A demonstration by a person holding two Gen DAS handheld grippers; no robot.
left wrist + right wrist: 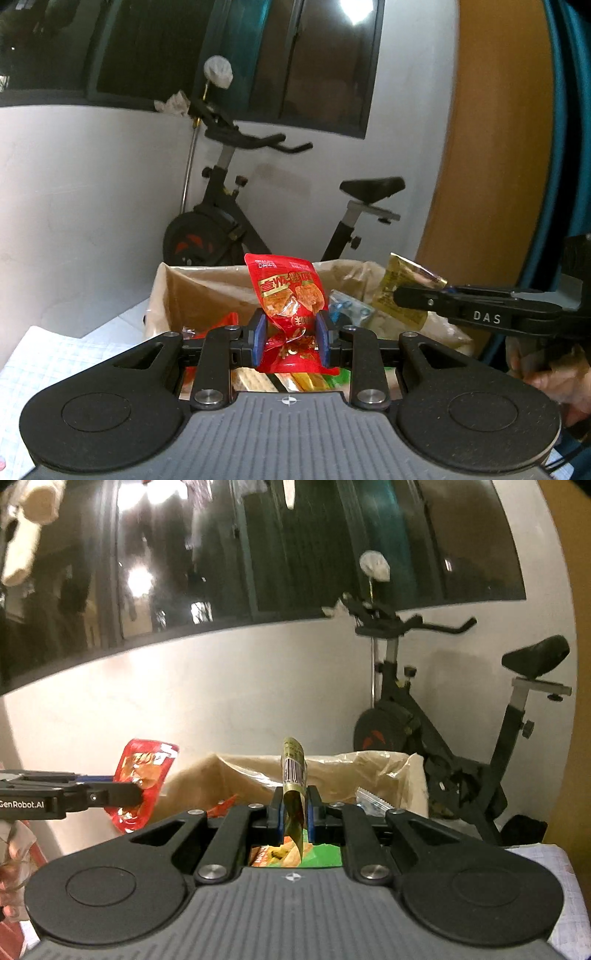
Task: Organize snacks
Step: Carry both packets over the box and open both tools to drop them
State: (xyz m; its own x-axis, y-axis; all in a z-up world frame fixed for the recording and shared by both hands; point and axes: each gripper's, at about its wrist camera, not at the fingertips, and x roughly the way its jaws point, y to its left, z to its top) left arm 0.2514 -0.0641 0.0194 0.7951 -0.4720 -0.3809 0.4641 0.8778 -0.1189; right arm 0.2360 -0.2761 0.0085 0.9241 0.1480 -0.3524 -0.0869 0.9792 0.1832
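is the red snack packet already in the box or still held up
Still held. The left claw is shut on the red packet, which stands upright above the open cardboard box rather than lying inside.

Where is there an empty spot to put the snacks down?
The white checked cloth left of the cardboard box looks bare. Inside the box it is crowded with packets. The left claw pinches a red snack bag; the right claw pinches a gold packet.
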